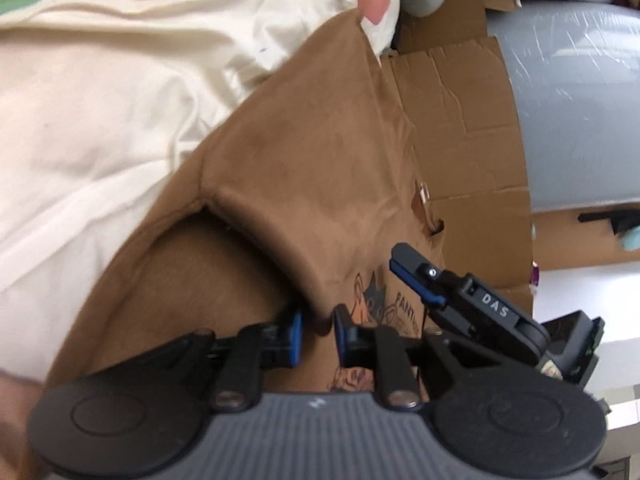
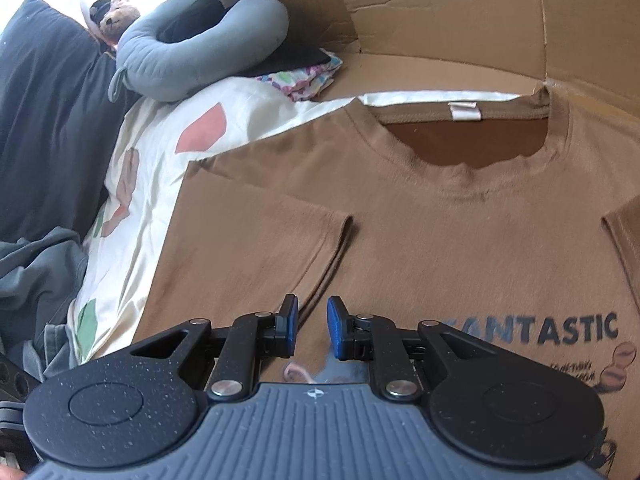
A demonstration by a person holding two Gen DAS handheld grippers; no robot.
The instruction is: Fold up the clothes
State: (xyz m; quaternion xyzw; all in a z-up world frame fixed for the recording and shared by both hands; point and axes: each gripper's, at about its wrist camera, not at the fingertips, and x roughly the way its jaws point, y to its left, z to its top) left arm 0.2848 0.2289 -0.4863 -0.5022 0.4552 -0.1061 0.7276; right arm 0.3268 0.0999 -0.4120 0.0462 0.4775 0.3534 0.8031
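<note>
A brown T-shirt (image 2: 440,240) lies face up on a cream bedsheet (image 2: 160,152), collar and white label (image 2: 464,111) at the far end. One sleeve is folded in over the chest. A "FANTASTIC" print (image 2: 560,330) shows at the right. My right gripper (image 2: 312,320) hovers just above the sleeve hem with a narrow gap and nothing pinched. In the left wrist view the shirt (image 1: 320,160) has a raised fold that runs down to my left gripper (image 1: 319,332). Its pads stand a little apart at the fold's end. One of the right gripper's fingers (image 1: 408,266) lies close by, over the print.
Flattened cardboard (image 2: 440,20) stands behind the collar and runs along the shirt's side (image 1: 460,140). A grey neck pillow (image 2: 192,60) and a dark pillow (image 2: 52,100) sit at the far left. A grey plastic-wrapped bulk (image 1: 572,100) lies past the cardboard.
</note>
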